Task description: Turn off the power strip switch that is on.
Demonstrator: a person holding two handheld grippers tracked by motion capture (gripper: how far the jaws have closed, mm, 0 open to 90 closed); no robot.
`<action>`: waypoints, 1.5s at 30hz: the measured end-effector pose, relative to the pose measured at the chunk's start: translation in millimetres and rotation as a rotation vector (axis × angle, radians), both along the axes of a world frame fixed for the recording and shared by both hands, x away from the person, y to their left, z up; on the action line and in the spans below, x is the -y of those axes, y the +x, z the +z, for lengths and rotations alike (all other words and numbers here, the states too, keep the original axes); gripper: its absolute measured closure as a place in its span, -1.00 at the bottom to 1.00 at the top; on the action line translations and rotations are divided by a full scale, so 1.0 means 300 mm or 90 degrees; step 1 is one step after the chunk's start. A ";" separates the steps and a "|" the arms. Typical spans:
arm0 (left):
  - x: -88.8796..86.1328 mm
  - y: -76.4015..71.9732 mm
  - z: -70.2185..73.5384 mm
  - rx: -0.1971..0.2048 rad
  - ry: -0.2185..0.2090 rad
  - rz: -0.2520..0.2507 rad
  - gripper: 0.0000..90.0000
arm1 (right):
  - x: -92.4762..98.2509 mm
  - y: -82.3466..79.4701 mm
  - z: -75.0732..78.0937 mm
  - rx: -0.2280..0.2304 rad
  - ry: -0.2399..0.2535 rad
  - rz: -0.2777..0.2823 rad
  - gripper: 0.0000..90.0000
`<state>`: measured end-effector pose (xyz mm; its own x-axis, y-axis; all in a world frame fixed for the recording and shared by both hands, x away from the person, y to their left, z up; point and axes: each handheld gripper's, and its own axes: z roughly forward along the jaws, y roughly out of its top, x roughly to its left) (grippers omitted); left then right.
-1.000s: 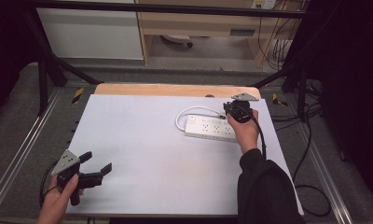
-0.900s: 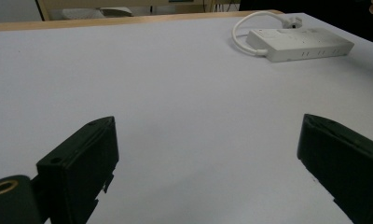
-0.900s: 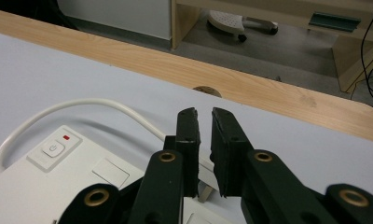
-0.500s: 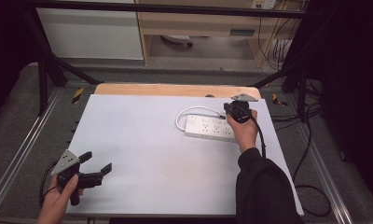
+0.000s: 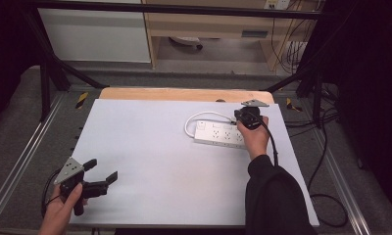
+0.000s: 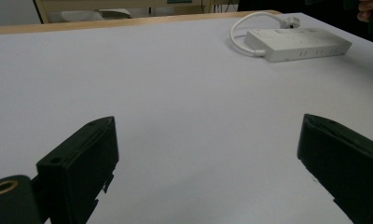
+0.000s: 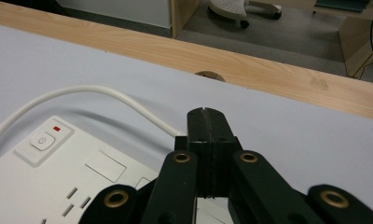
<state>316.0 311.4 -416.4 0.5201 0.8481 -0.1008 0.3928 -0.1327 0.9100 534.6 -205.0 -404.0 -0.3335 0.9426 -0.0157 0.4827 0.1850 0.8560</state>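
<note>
A white power strip (image 5: 217, 135) lies flat at the right of the white table (image 5: 150, 147), its switch end (image 7: 44, 139) toward the left. Its white cable (image 5: 198, 117) loops round the far side and ends in a plug (image 6: 291, 21) lying on the table. My right gripper (image 5: 247, 117) hovers over the strip's right end; its jaws are pressed together (image 7: 206, 116) with nothing seen between them, and the cable (image 7: 96, 91) passes behind them. My left gripper (image 5: 102, 170) is held low at the table's front left corner, open (image 6: 208, 135) and empty, and points toward the strip (image 6: 299, 42).
A bare wooden band (image 5: 184, 94) runs along the table's far edge, with a small round hole (image 7: 209, 74) in it. Metal rails (image 5: 22, 161) flank the table. Loose black cables (image 5: 326, 147) hang off the right side. A chair base (image 5: 184, 44) stands on the floor beyond.
</note>
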 end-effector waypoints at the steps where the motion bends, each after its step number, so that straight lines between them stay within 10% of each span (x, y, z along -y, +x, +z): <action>1: 0.000 0.000 0.000 0.000 -0.001 0.000 -0.89 | 0.000 0.001 -0.002 -0.001 -0.001 0.000 1.00; 45: 0.005 0.000 -0.001 -0.002 0.005 -0.002 -0.88 | -0.020 -0.032 -0.086 -0.040 -0.010 0.013 1.00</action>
